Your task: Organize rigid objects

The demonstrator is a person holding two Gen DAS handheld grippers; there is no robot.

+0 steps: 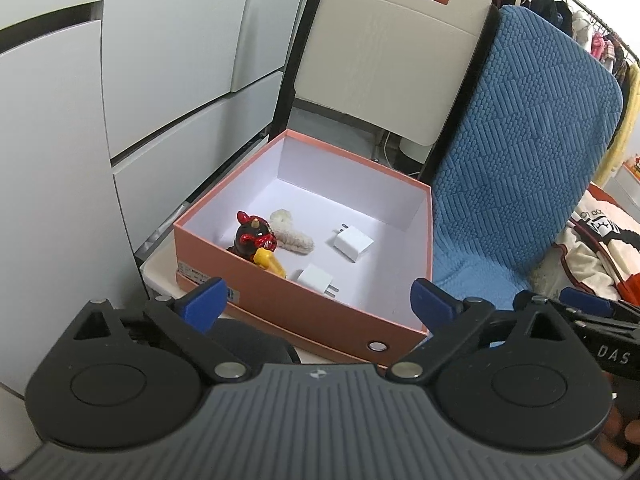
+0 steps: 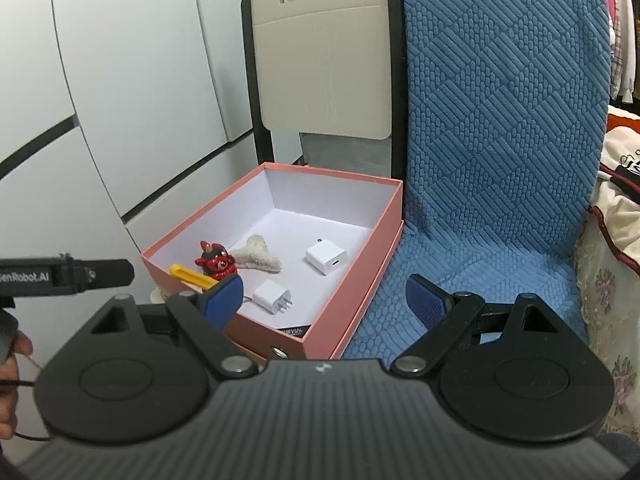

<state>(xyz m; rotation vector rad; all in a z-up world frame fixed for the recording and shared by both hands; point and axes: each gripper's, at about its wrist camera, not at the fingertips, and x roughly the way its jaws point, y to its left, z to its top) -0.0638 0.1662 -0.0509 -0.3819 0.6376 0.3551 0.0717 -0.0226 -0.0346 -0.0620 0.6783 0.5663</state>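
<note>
An open pink box (image 1: 280, 300) (image 2: 360, 248) with a white inside stands on a chair seat. In it lie a red and black figurine (image 1: 253, 236) (image 2: 214, 262), a yellow piece (image 1: 270, 263) (image 2: 188, 274), a fluffy cream item (image 1: 290, 234) (image 2: 258, 258) and two white plug chargers (image 1: 354, 244) (image 1: 317, 279) (image 2: 326, 258) (image 2: 272, 296). My left gripper (image 1: 316, 306) is open and empty, just in front of the box's near wall. My right gripper (image 2: 324, 296) is open and empty, over the box's right near corner.
A cream chair back (image 1: 394, 64) (image 2: 320, 72) rises behind the box. A blue quilted cushion (image 1: 520, 168) (image 2: 500, 140) covers the chair to the right. White cabinet doors (image 1: 120, 100) (image 2: 100, 80) stand at left. Clothes and fabric (image 1: 600, 248) lie at far right.
</note>
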